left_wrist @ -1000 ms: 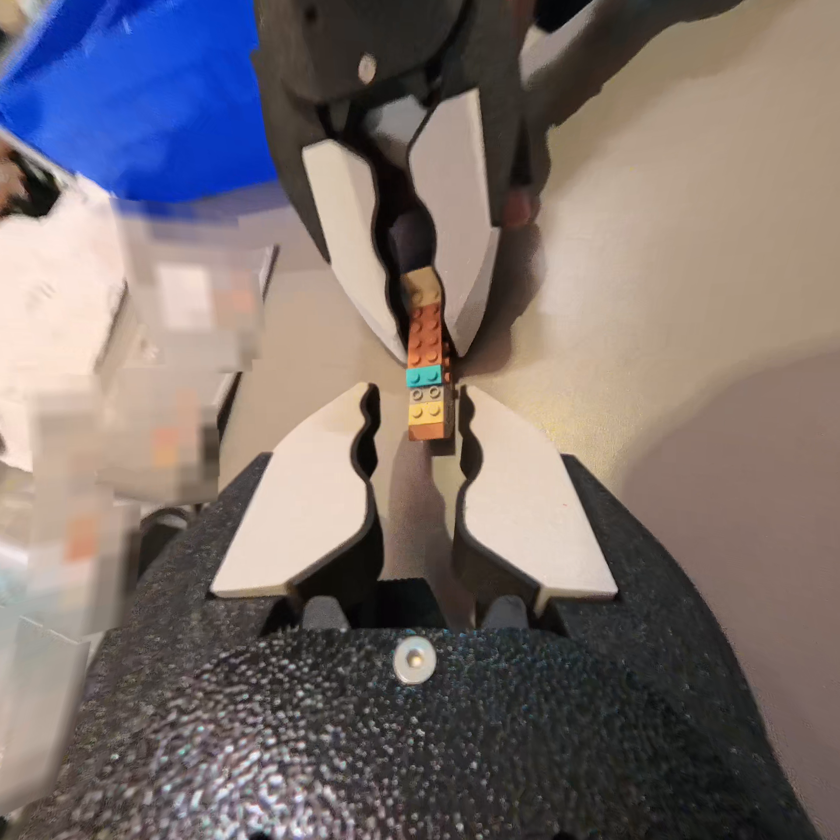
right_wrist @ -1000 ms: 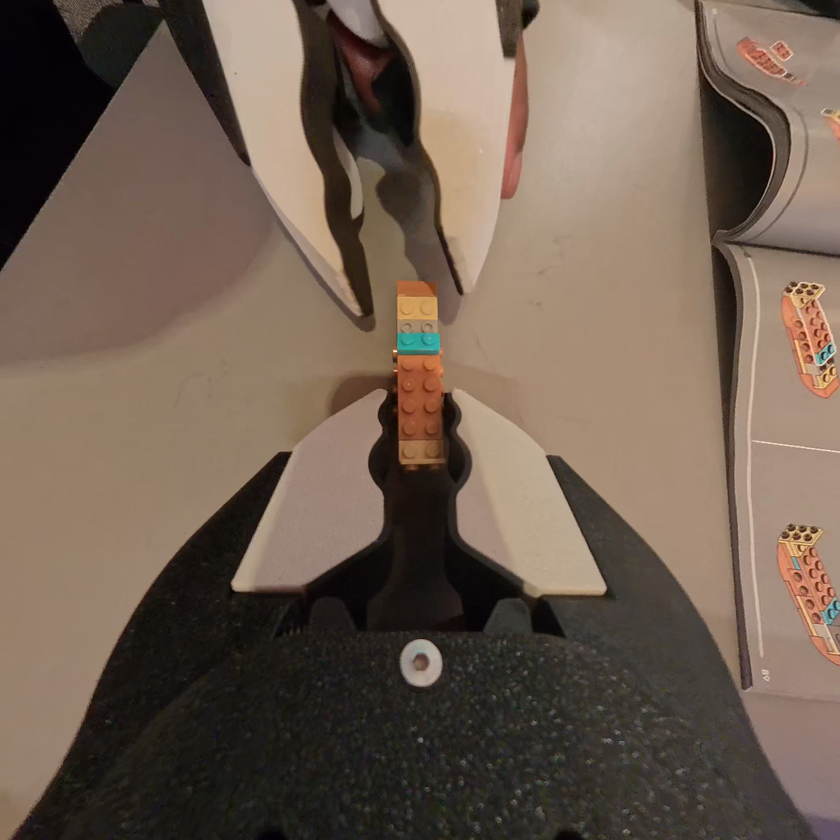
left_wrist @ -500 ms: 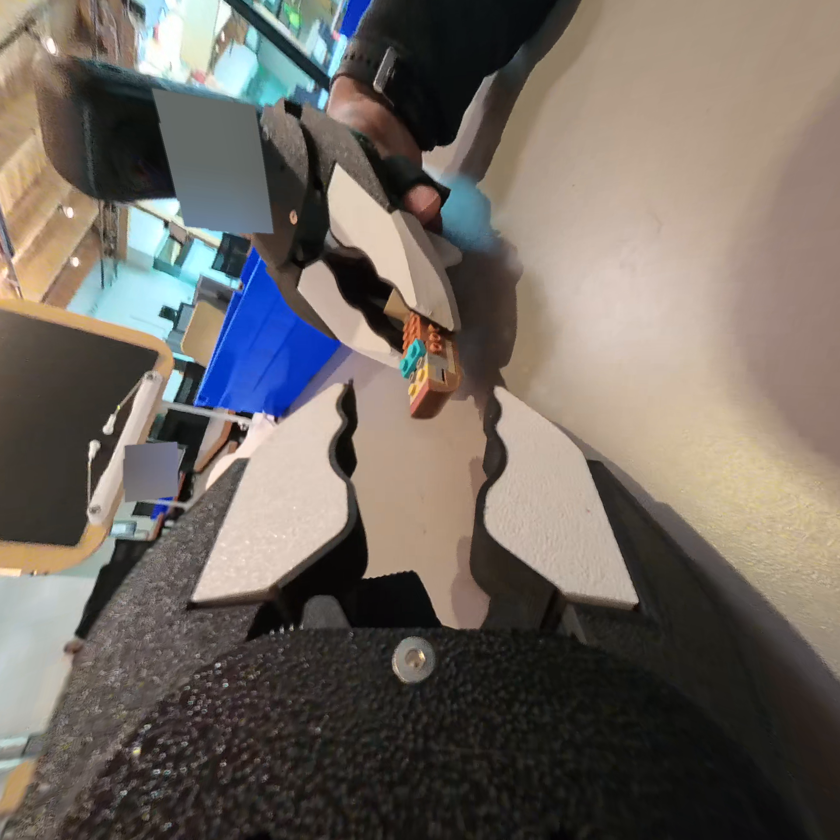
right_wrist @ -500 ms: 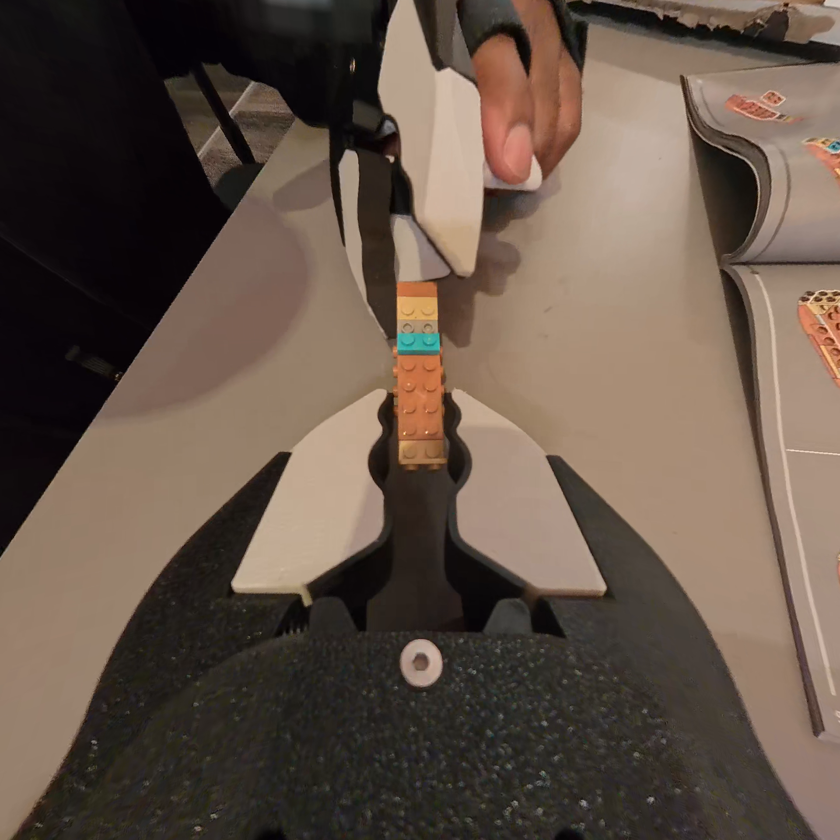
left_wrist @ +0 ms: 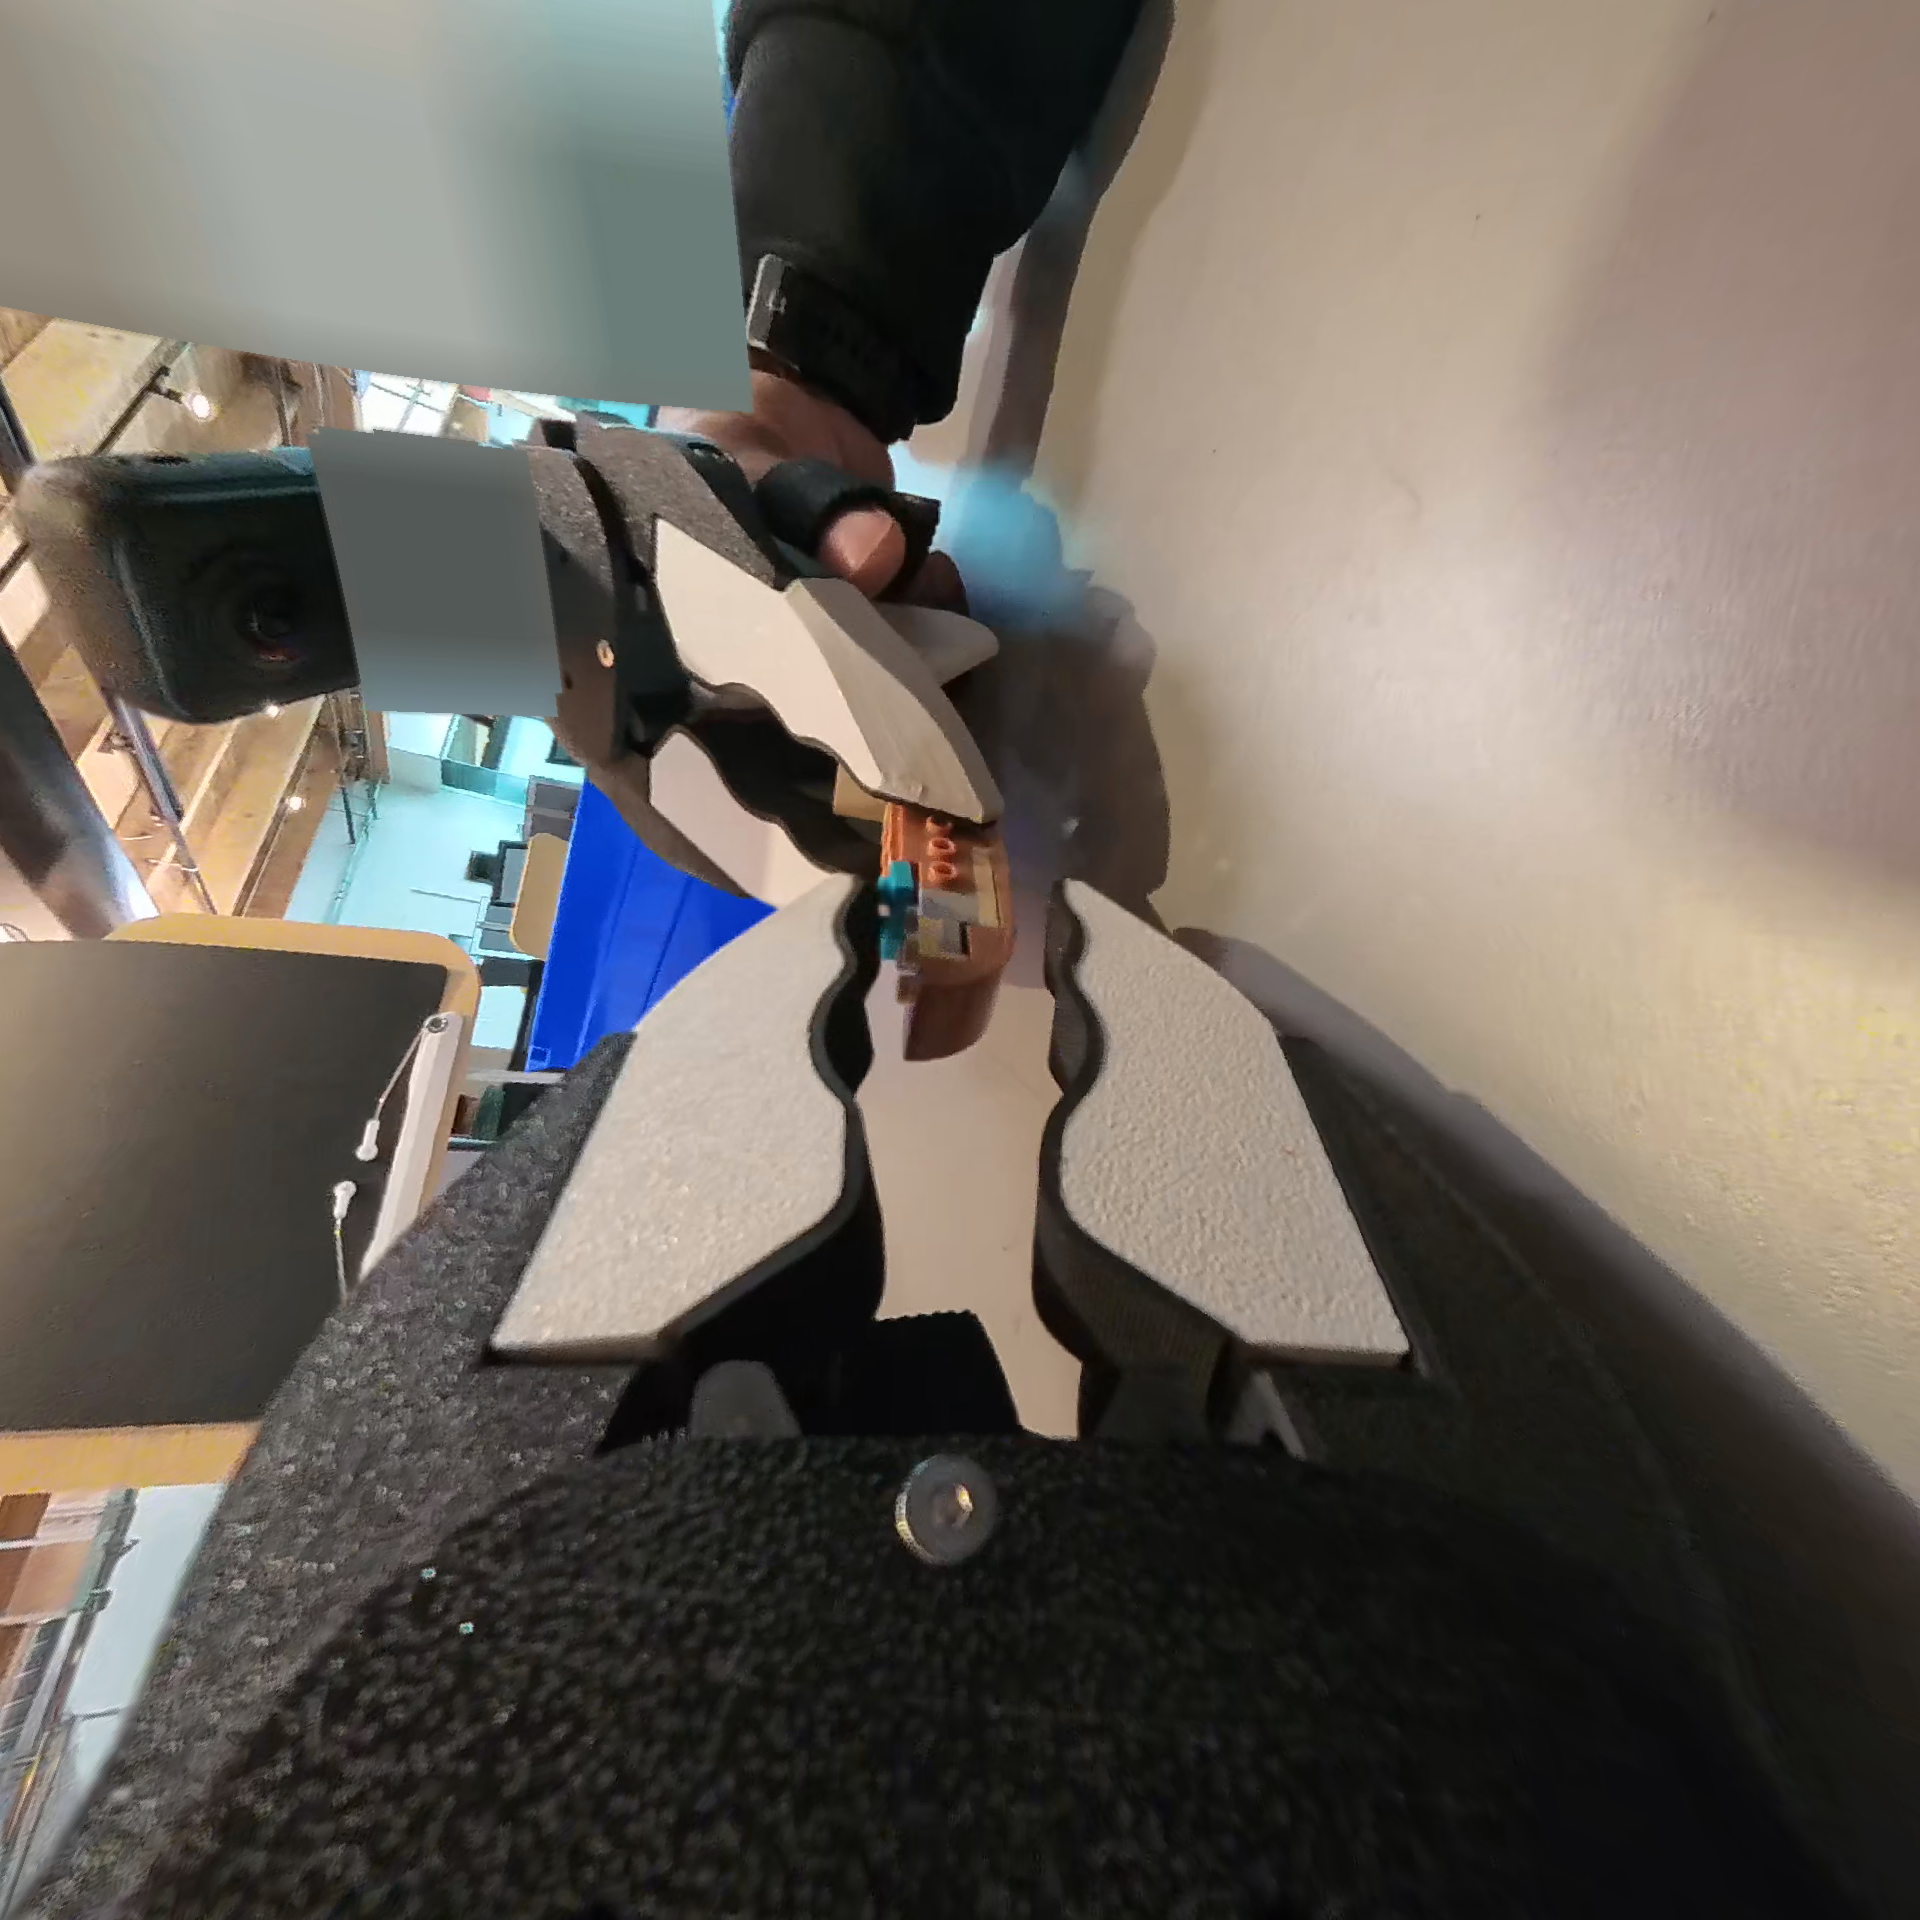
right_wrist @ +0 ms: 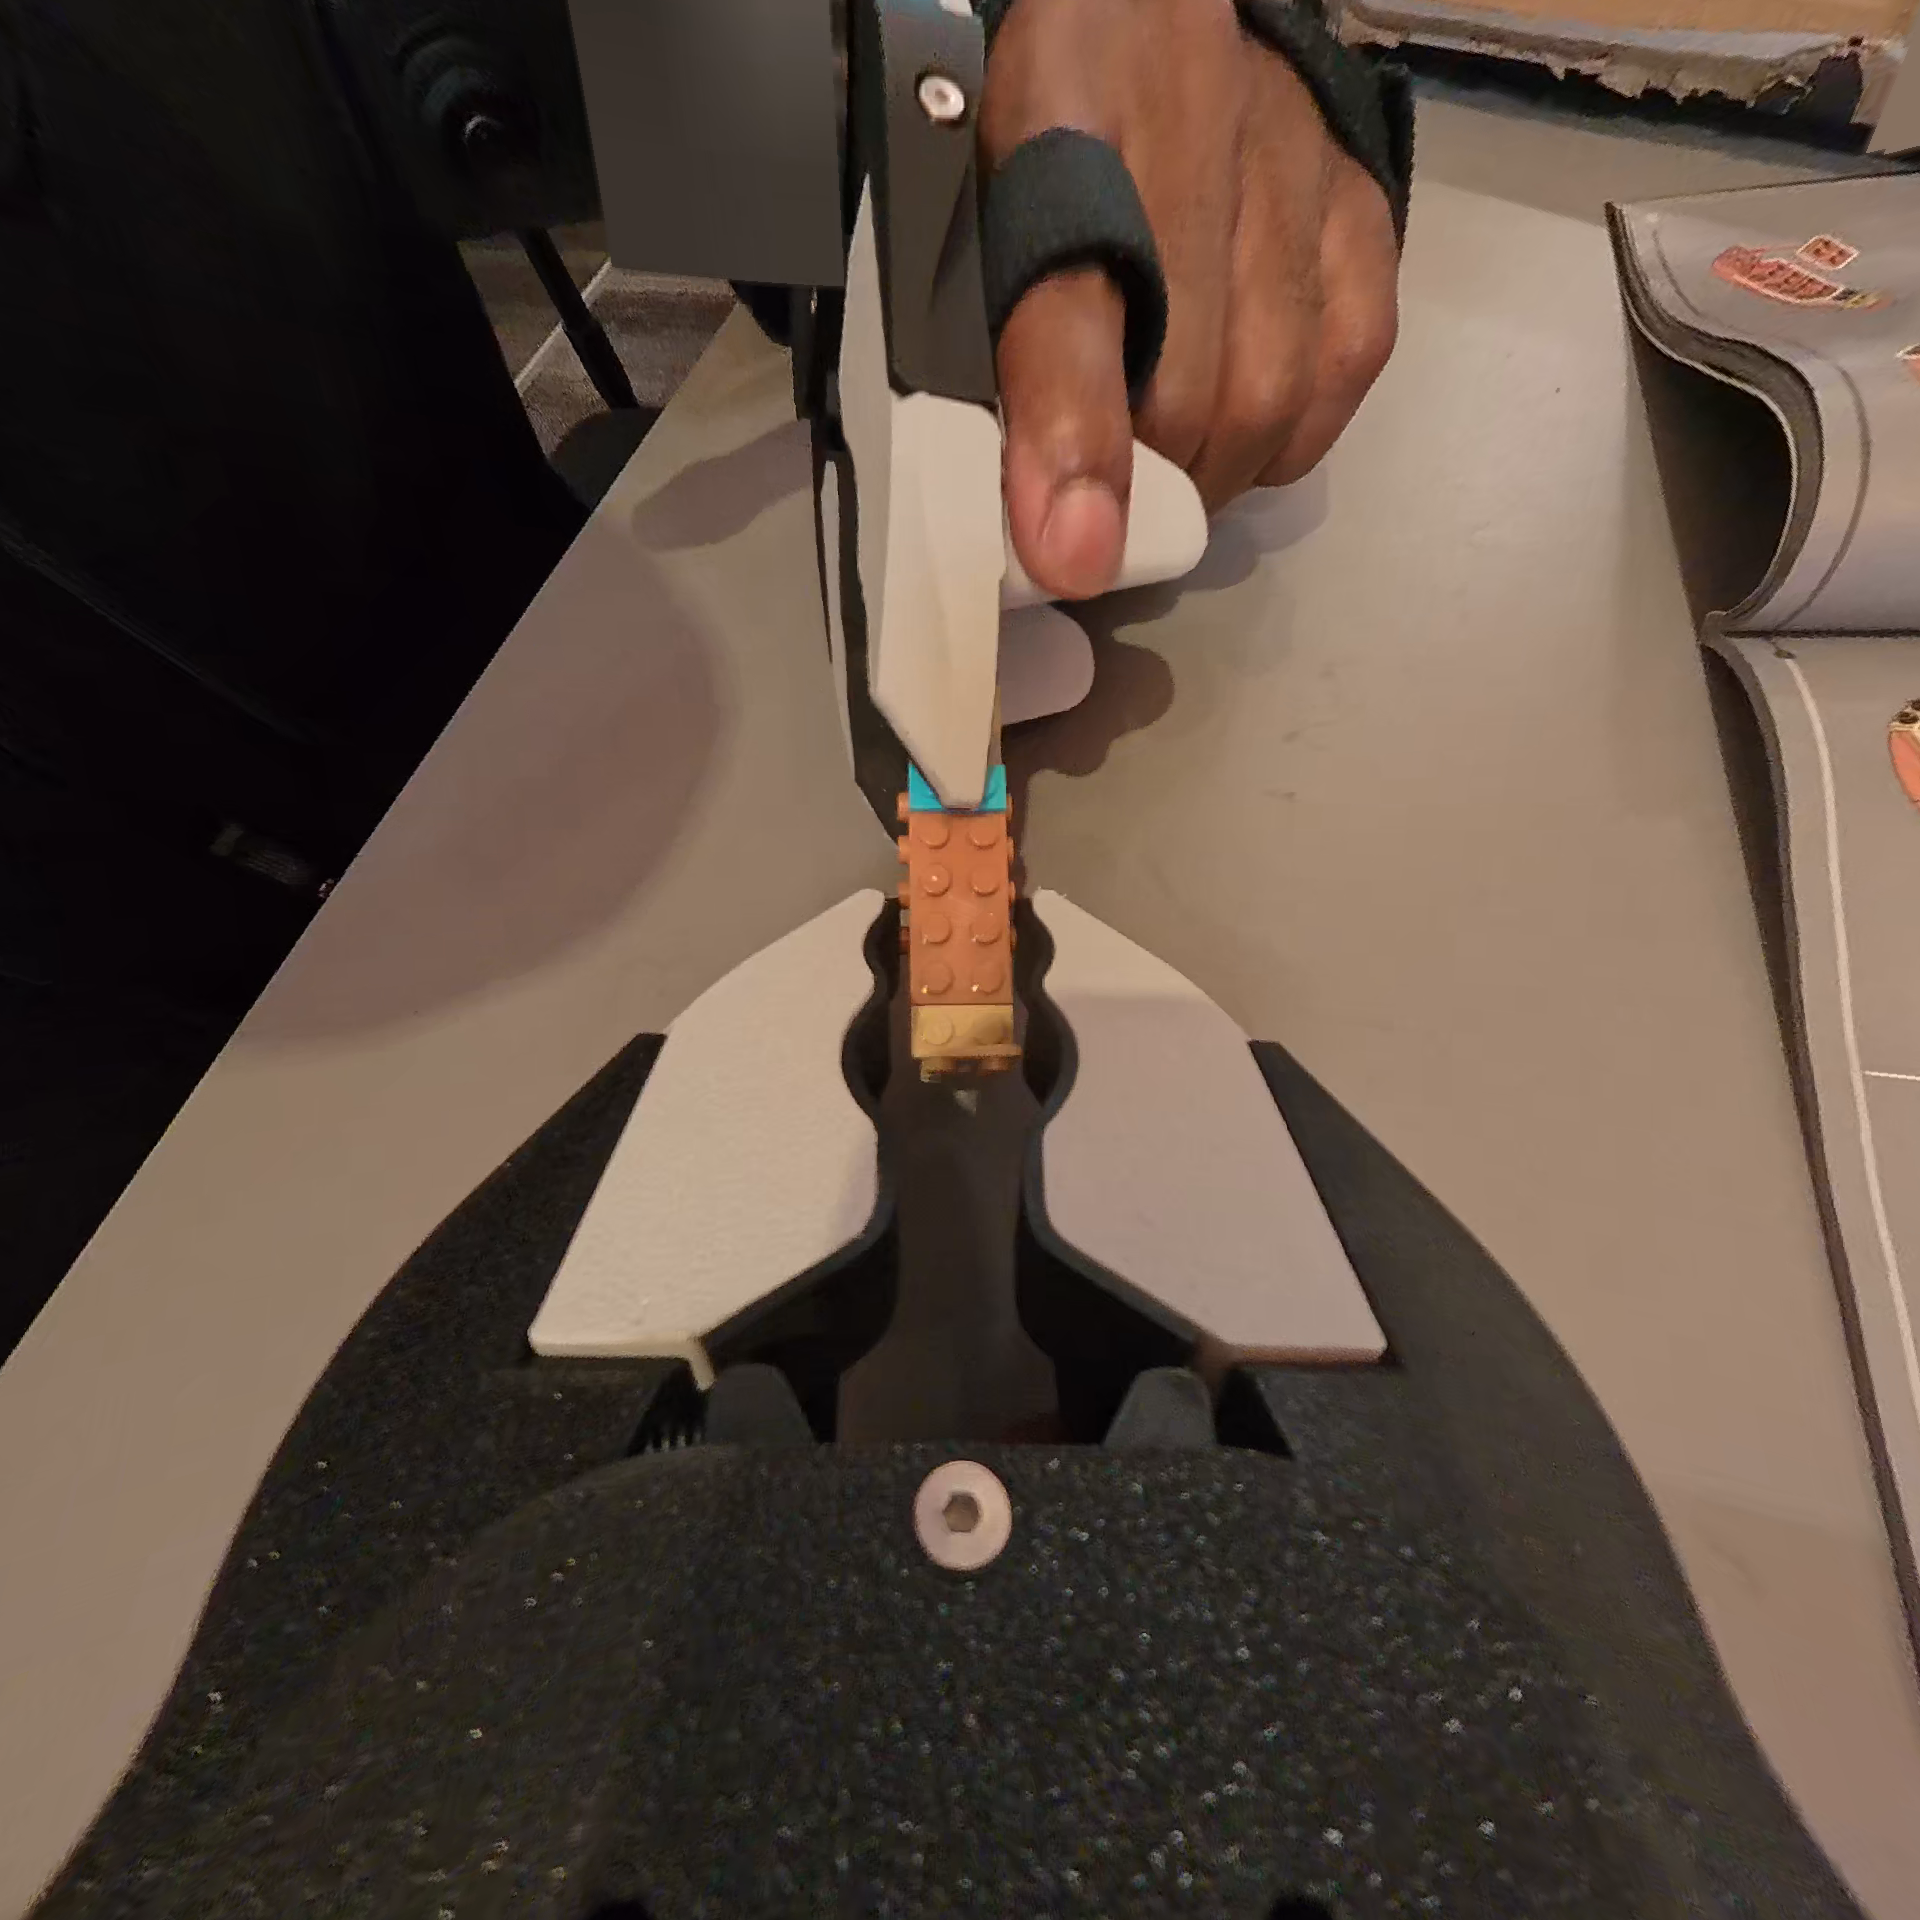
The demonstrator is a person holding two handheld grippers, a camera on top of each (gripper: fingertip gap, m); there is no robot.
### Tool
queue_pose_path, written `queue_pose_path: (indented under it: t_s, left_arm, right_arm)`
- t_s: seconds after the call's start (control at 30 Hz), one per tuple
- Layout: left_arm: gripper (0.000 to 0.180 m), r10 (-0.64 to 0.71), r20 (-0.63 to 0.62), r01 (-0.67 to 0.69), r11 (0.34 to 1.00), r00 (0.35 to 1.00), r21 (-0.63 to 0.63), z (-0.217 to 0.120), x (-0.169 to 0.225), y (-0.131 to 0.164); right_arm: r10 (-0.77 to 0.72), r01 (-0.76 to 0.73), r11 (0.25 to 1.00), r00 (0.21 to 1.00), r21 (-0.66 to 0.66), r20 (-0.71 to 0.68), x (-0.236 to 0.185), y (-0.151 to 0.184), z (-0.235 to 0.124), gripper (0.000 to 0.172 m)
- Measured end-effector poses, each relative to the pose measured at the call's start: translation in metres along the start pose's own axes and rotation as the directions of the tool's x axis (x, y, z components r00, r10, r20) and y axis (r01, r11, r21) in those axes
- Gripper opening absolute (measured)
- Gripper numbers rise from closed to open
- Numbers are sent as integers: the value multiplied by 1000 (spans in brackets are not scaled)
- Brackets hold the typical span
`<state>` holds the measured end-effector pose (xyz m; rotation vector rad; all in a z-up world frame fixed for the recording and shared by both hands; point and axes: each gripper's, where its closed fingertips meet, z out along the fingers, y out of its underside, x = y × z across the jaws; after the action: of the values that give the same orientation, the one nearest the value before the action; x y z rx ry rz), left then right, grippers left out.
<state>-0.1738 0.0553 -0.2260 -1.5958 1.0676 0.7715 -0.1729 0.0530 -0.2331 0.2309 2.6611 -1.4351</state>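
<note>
My right gripper [right_wrist: 958, 914] is shut on a small brick assembly [right_wrist: 958, 935] of orange, tan and teal bricks and holds it level above the grey table [right_wrist: 1351, 831]. My left gripper [left_wrist: 956, 914] is turned on its side, with its jaws around the assembly's far end [left_wrist: 951, 935]. The teal brick lies at its left pad [left_wrist: 831, 935]. Clear space shows between the assembly and the right pad [left_wrist: 1081, 935], so the left gripper is open. In the right wrist view the left gripper's upper finger [right_wrist: 935, 644] covers the teal end. A hand [right_wrist: 1195, 312] grips the left gripper.
An open instruction booklet [right_wrist: 1849, 935] lies on the table at the right. The table's left edge [right_wrist: 436, 790] drops to a dark floor. Torn cardboard [right_wrist: 1610, 52] lies at the far end. A blue panel [left_wrist: 644, 935] and a dark-topped board [left_wrist: 156, 1143] stand beyond the table. My two grippers' fingertips are within a few centimetres of each other.
My left gripper has rolled onto its side, opened wide, then narrowed again around the assembly's far end. My right gripper has kept its hold on the assembly.
</note>
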Motion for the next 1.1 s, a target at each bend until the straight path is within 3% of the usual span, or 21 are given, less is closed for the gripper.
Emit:
queue_pose_path:
  t_s: [0.53,0.9,1.1]
  left_arm:
    - [23,40,69,-38,999,997,-34,-3,-10,1]
    - [22,-21,2,21,1000,1000,8,-4,-4,-5]
    - [23,4,39,-2,999,999,-39,-2,-6,1]
  right_arm:
    - [23,-22,998,1000,61,-9,2,-11,-5,20]
    - [-16,16,1000,1000,20,2,-4,-7,-1,20]
    - [12,-11,1000,1000,29,-25,2,-6,-2,20]
